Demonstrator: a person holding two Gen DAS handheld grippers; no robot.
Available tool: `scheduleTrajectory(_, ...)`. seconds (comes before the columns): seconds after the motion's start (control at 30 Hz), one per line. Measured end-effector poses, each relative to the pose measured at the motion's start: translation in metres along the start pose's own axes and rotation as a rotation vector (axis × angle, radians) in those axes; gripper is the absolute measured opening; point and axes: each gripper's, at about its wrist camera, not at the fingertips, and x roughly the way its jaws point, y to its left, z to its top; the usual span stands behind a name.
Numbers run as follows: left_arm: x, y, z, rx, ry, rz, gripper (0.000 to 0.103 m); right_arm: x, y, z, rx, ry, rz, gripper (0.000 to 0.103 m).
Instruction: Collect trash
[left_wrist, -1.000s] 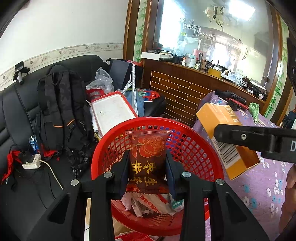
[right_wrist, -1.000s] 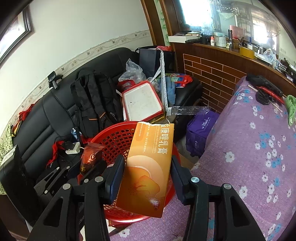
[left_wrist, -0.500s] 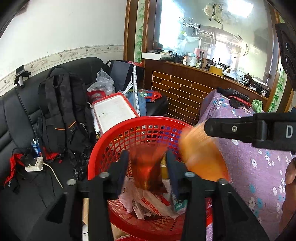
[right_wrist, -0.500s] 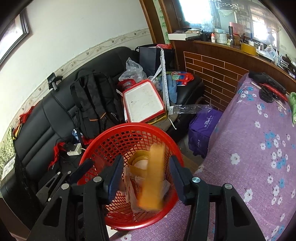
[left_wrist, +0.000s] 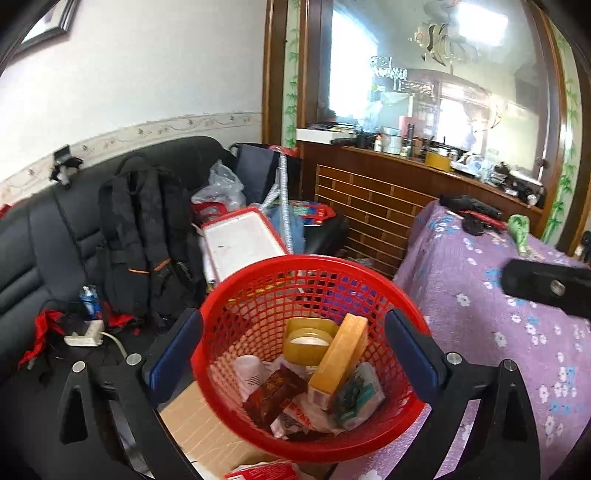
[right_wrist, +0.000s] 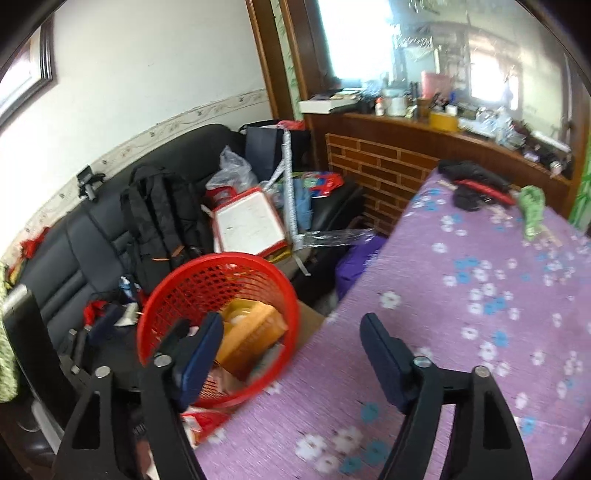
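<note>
Your red mesh basket (left_wrist: 306, 354) sits beside the purple floral bench (right_wrist: 461, 332), directly below your left claw (left_wrist: 293, 354) and left of your right claw (right_wrist: 291, 354). Both claws have just been opening and now gape empty. Inside the basket, the orange carton (left_wrist: 338, 360) leans upright beside the dark red rose snack packet (left_wrist: 275, 391).

No lettering can be read with certainty in either view. The dark red snack packet (left_wrist: 274, 391) in the red basket (left_wrist: 373, 275) bears gold marks that may be characters, too small to make out. The red-and-white wrapper (left_wrist: 295, 415) beside it shows red print, likewise illegible.
</note>
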Motion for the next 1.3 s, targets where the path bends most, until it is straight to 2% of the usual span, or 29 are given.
scheduleTrajectory(0.13, -0.01, 0.0, -0.006, -0.002, 0.005, 0.08, 0.099, -0.012, 0.0, -0.019, -0.049, -0.011, -0.104, 0.097)
scheduleTrajectory(0.33, -0.038, 0.007, -0.022, -0.036, -0.004, 0.157, 0.102, -0.028, -0.005, -0.054, -0.105, 0.013, -0.185, 0.098)
scheduleTrajectory(0.53, -0.08, -0.01, -0.038, 0.038, -0.045, 0.191, 0.102, -0.071, -0.013, -0.091, -0.141, -0.023, -0.231, 0.098)
scheduleTrajectory(0.63, -0.104, -0.021, -0.046, 0.059, -0.076, 0.177, 0.102, -0.094, -0.018, -0.11, -0.146, -0.048, -0.252, 0.099)
scheduleTrajectory(0.73, -0.125, -0.03, -0.056, 0.055, -0.066, 0.182, 0.102, -0.123, -0.026, -0.132, -0.136, -0.079, -0.27, 0.1)
scheduleTrajectory(0.87, -0.153, -0.045, -0.073, 0.068, -0.107, 0.198, 0.102, -0.155, -0.035, -0.16, -0.111, -0.111, -0.293, 0.101)
scheduleTrajectory(0.97, -0.168, -0.056, -0.084, 0.083, -0.129, 0.166, 0.102, -0.176, -0.04, -0.178, -0.092, -0.136, -0.312, 0.101)
scheduleTrajectory(1.07, -0.176, -0.066, -0.089, 0.085, -0.115, 0.12, 0.102, -0.192, -0.045, -0.192, -0.058, -0.16, -0.344, 0.102)
scheduleTrajectory(1.3, -0.182, -0.08, -0.096, 0.11, -0.108, 0.091, 0.102, -0.195, -0.062, -0.206, 0.017, -0.134, -0.371, 0.102)
